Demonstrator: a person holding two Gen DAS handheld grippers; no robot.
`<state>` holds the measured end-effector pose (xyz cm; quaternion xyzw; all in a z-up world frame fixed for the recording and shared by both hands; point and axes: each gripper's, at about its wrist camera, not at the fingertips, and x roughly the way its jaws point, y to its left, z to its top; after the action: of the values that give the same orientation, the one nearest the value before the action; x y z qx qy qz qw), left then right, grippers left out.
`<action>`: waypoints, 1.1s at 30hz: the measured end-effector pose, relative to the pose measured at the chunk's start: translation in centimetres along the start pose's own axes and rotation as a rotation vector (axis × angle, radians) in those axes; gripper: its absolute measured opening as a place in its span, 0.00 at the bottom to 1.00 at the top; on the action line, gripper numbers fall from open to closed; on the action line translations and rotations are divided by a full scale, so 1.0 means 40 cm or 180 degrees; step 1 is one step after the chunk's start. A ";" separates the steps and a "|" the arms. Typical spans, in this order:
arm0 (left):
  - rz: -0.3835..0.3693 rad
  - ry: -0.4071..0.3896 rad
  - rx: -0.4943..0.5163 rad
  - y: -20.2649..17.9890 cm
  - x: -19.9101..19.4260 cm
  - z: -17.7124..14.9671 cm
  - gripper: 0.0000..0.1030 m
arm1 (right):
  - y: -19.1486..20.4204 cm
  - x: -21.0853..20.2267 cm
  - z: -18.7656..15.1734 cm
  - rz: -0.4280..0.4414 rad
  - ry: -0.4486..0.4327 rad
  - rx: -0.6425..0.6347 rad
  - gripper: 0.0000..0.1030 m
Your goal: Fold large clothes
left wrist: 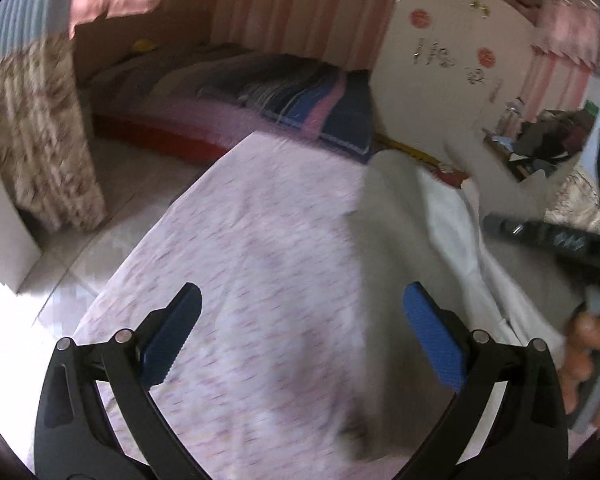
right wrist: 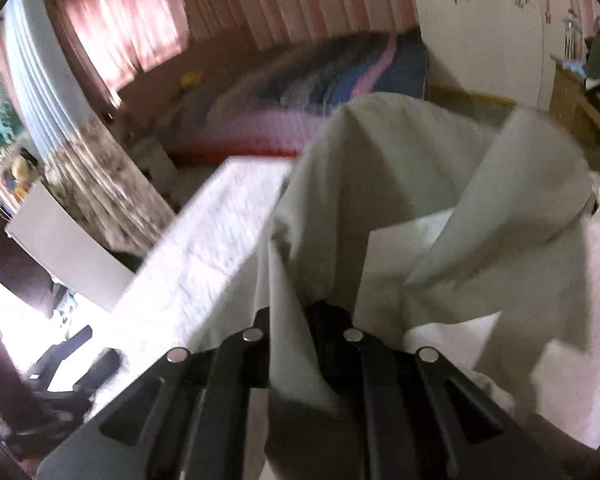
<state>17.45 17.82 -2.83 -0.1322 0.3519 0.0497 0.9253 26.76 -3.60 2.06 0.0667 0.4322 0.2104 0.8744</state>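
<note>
A large pale grey-white garment [right wrist: 400,184] hangs bunched and lifted over the pink patterned bed sheet [left wrist: 260,248]. My right gripper [right wrist: 296,320] is shut on a fold of this garment, the cloth pinched between its black jaws and draping over them. In the left wrist view the same garment [left wrist: 396,240] trails along the right side of the sheet. My left gripper [left wrist: 304,332] hovers over the sheet with its blue pads [left wrist: 434,344] wide apart and nothing between them. A hand [left wrist: 588,360] on the other tool shows at the right edge.
A second bed with a striped blue and pink blanket [left wrist: 300,96] lies beyond. A floral curtain [left wrist: 40,132] hangs at left over tiled floor [left wrist: 112,216]. A cluttered wooden shelf [left wrist: 540,144] stands at the right wall. Pink curtains [right wrist: 120,28] cover the window.
</note>
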 end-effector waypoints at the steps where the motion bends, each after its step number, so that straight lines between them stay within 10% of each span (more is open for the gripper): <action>1: 0.0034 0.0000 -0.0011 0.014 -0.003 -0.008 0.97 | 0.005 0.022 -0.014 -0.0060 0.0043 -0.0042 0.09; 5: 0.0070 0.0065 -0.0088 0.064 0.000 -0.034 0.97 | 0.026 0.063 -0.051 -0.0298 0.0136 -0.0248 0.13; 7: 0.0053 0.0077 -0.0085 0.065 -0.002 -0.042 0.97 | 0.038 0.046 -0.038 -0.0288 0.0110 -0.0273 0.30; 9: 0.0030 0.0073 -0.0062 0.056 -0.012 -0.044 0.97 | 0.055 -0.012 -0.021 -0.0111 -0.0015 -0.0236 0.67; 14: -0.0040 -0.0022 0.0081 -0.007 -0.075 -0.028 0.97 | 0.084 -0.281 0.021 -0.0254 -0.0658 -0.0429 0.87; 21: -0.0256 -0.0250 0.0348 -0.185 -0.179 0.007 0.97 | -0.148 -0.540 -0.006 -0.1041 -0.1083 -0.0246 0.89; 33: -0.0314 -0.0410 0.1120 -0.628 -0.177 0.008 0.97 | -0.532 -0.534 -0.227 -0.1235 -0.0696 0.0467 0.89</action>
<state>17.00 -6.20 7.36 0.0181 0.2883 -0.0496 0.9561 14.75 -32.49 5.64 0.0682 0.3538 -0.0020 0.9328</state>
